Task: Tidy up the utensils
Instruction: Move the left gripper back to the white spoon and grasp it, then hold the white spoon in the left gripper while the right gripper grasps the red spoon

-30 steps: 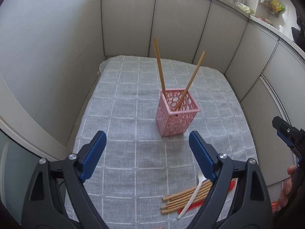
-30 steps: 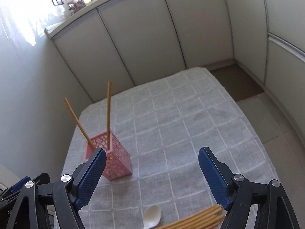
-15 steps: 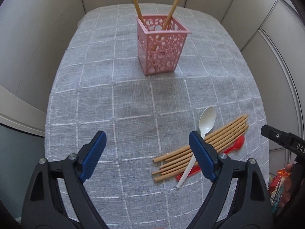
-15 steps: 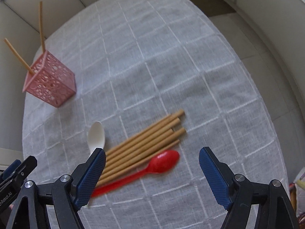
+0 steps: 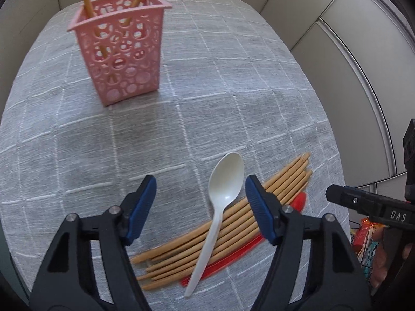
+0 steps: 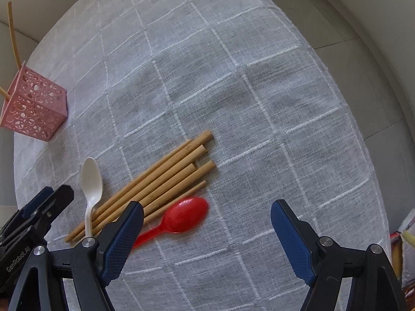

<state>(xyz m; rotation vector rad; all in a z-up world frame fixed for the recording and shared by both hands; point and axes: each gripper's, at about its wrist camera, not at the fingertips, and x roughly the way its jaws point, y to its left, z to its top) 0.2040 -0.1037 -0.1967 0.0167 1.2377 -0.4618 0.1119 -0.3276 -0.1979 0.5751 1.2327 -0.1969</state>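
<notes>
I am at the pickup step: my left gripper [image 5: 199, 207], its fingers just narrowed but gripping nothing, hovers over the white spoon [image 5: 220, 202], while my right gripper [image 6: 207, 235] stands wide and empty above the red spoon [image 6: 179, 220]. Next, close on a handle and carry it to the pink basket [image 5: 122, 49]. On the worktop [image 6: 259, 77] lie two spoons and apparently six chopsticks [image 6: 160, 181]; two stand in the basket.
</notes>
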